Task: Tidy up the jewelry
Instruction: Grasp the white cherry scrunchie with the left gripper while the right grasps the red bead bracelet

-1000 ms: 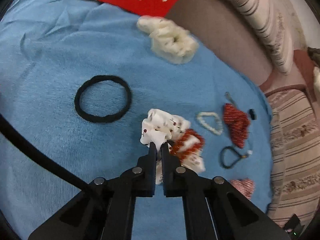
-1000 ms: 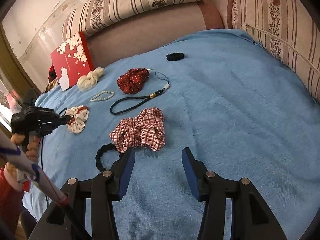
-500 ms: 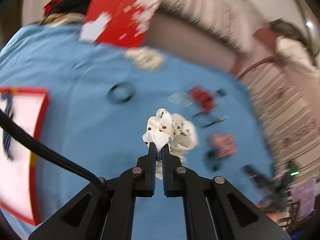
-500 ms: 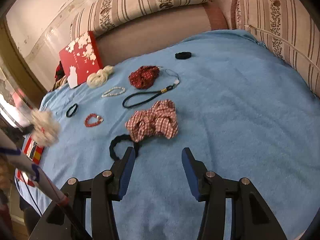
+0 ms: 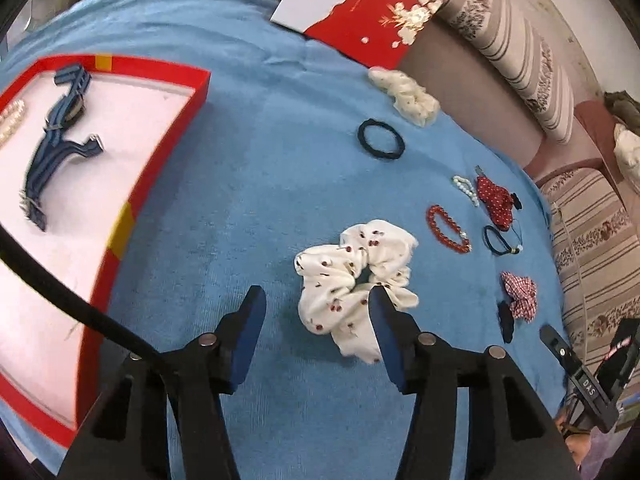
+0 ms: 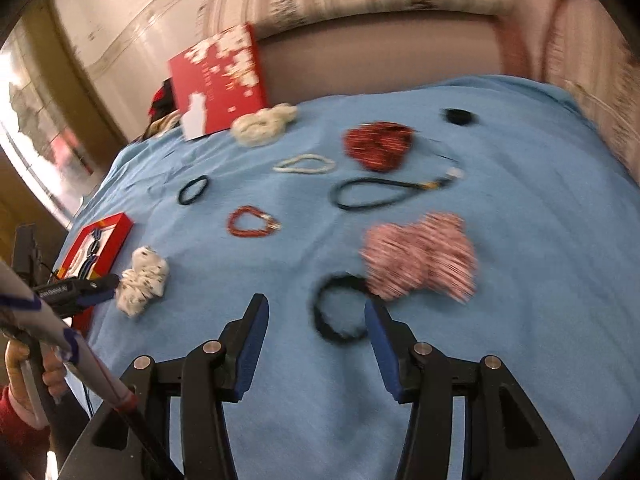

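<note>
My left gripper (image 5: 316,312) is open, with the white cherry-print scrunchie (image 5: 356,276) lying on the blue cloth (image 5: 248,184) against its right finger. The red-rimmed tray (image 5: 156,128) at the left holds a blue hair clip (image 5: 56,136) and a pearl piece (image 5: 10,120). My right gripper (image 6: 316,332) is open and empty above a black hair tie (image 6: 336,316), beside the red checked scrunchie (image 6: 420,260). The white scrunchie (image 6: 142,286) and the left gripper (image 6: 92,294) also show in the right wrist view.
On the cloth lie a red bead bracelet (image 5: 446,228), a black hair tie (image 5: 380,140), a cream scrunchie (image 5: 404,92), a pearl bracelet (image 5: 466,188), a red dotted scrunchie (image 5: 496,200) and a black cord strap (image 6: 376,196). A red box lid (image 5: 360,8) leans on the sofa back.
My left gripper carried the white scrunchie toward the tray, then opened and let it drop on the cloth. The red bead bracelet stayed behind. My right gripper moved closer to the black hair tie.
</note>
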The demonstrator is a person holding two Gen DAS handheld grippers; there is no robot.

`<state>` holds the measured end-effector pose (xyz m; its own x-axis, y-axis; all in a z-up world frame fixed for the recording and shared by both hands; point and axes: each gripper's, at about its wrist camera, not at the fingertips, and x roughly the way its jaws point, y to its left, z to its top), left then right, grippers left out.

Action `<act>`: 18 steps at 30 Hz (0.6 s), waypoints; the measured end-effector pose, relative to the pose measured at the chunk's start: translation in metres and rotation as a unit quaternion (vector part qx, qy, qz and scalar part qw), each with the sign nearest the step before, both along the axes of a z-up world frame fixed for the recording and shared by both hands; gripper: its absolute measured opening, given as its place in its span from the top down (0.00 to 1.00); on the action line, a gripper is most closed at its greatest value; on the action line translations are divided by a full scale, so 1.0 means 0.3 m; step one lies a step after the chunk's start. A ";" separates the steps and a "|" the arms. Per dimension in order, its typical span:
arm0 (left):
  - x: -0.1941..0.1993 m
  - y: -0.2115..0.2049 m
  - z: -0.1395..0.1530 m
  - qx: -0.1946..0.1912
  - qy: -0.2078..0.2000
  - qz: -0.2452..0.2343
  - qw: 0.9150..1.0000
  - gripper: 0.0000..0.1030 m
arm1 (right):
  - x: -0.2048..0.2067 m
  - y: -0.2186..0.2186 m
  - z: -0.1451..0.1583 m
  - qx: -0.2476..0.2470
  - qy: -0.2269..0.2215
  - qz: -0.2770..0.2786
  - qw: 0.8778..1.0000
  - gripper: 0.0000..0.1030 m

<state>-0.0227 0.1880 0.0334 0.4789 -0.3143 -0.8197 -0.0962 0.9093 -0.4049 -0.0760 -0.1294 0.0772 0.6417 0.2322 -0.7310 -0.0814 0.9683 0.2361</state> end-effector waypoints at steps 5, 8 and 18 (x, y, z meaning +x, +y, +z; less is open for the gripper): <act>0.054 -0.019 -0.047 -0.015 0.000 0.003 1.000 0.42 | 0.207 0.120 -0.036 0.006 0.021 0.030 0.999 0.47; 0.087 -0.056 -0.052 -0.023 -0.002 -0.012 1.000 0.41 | 0.336 0.186 -0.073 -0.012 0.033 0.042 0.998 0.47; 0.120 -0.158 -0.076 0.000 0.014 -0.042 0.999 0.94 | 0.466 0.301 -0.178 -0.110 0.051 0.057 0.991 0.87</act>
<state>0.0132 0.1408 0.0106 0.4267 -0.3527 -0.8328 -0.0307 0.9146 -0.4032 0.0638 -0.0392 0.0238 0.5399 0.1266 -0.8321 -0.1795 0.9832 0.0331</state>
